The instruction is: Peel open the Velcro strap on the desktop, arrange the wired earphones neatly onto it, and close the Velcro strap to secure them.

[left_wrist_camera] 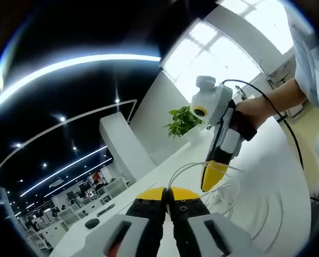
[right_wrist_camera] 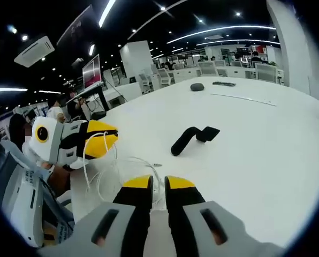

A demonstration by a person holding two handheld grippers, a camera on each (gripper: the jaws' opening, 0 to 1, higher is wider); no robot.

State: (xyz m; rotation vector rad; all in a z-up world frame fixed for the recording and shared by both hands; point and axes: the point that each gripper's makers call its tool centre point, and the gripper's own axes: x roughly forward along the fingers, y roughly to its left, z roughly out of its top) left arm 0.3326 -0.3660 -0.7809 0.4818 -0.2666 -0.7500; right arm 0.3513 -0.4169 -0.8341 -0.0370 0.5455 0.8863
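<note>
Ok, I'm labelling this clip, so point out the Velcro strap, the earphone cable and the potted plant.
Velcro strap (right_wrist_camera: 187, 138): right gripper view, middle of the black strap lying on the white desk.
Earphone cable (right_wrist_camera: 107, 182): right gripper view, white loops beside the left gripper (right_wrist_camera: 112, 140).
Potted plant (left_wrist_camera: 183, 121): left gripper view, its green leaves.

Two grippers (right_wrist_camera: 153, 183) (right_wrist_camera: 108, 138), one earphone cable (right_wrist_camera: 122, 166), one black Velcro strap (right_wrist_camera: 191, 138), one plant (left_wrist_camera: 183, 120).

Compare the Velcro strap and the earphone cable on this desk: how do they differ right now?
The Velcro strap is black, short and broad; the earphone cable is white, thin and long. The strap lies bent on the desk with one end raised, touched by neither tongs; the cable hangs in loose loops, caught by the left tongs and the right tongs. The two lie apart. Both are over the same white desk.
</note>
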